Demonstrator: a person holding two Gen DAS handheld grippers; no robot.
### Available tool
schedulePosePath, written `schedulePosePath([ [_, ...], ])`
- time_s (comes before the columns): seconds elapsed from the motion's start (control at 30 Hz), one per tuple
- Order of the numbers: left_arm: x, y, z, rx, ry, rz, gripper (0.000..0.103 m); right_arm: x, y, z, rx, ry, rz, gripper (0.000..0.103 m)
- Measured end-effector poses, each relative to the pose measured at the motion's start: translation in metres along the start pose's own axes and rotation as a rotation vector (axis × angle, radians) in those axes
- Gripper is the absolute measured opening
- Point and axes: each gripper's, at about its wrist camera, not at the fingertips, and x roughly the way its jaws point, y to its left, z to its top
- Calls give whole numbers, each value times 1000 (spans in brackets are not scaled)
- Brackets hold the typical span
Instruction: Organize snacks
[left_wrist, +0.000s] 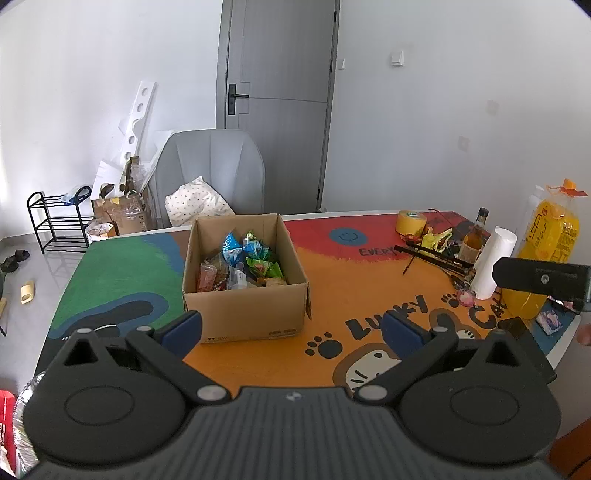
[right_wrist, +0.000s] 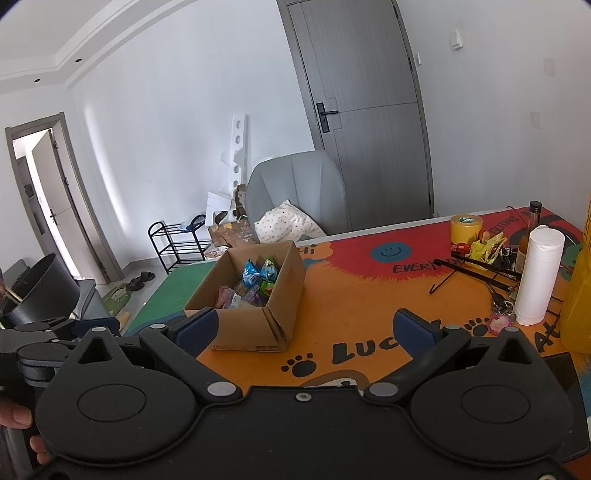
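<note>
A: Where are the snacks?

B: In the open cardboard box (left_wrist: 243, 295), middle of the left wrist frame, on the printed table mat (left_wrist: 369, 280). The snack packets (left_wrist: 247, 264) are heaped inside: blue, green and pink crinkly film pouches.

A: How would they handle?

B: Light and soft, I'd judge, and a bit slippery. A pinch on a crimped end seam should hold better than squeezing the puffed middle, which could crush what's inside.

A: And the box?

B: Stiff corrugated walls, square, flaps folded down. Probably light enough to slide.

A: The grippers?

B: The left gripper (left_wrist: 291, 328) has its blue pads spread wide, holding nothing, low in its frame before the box. The right gripper (right_wrist: 314, 328) is likewise spread and empty.

A: Around it?

B: At right: a yellow tape roll (left_wrist: 410, 222), a white paper roll (left_wrist: 493, 262), a brown glass bottle (left_wrist: 476, 236), a yellow plastic bag (left_wrist: 546, 243).
</note>
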Motion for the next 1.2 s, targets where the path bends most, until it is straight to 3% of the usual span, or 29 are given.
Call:
schedulePosePath([
  [1.2, 0, 5, 1, -26, 2, -28, 103, 4, 1, -1, -14, 33, -14, 103],
])
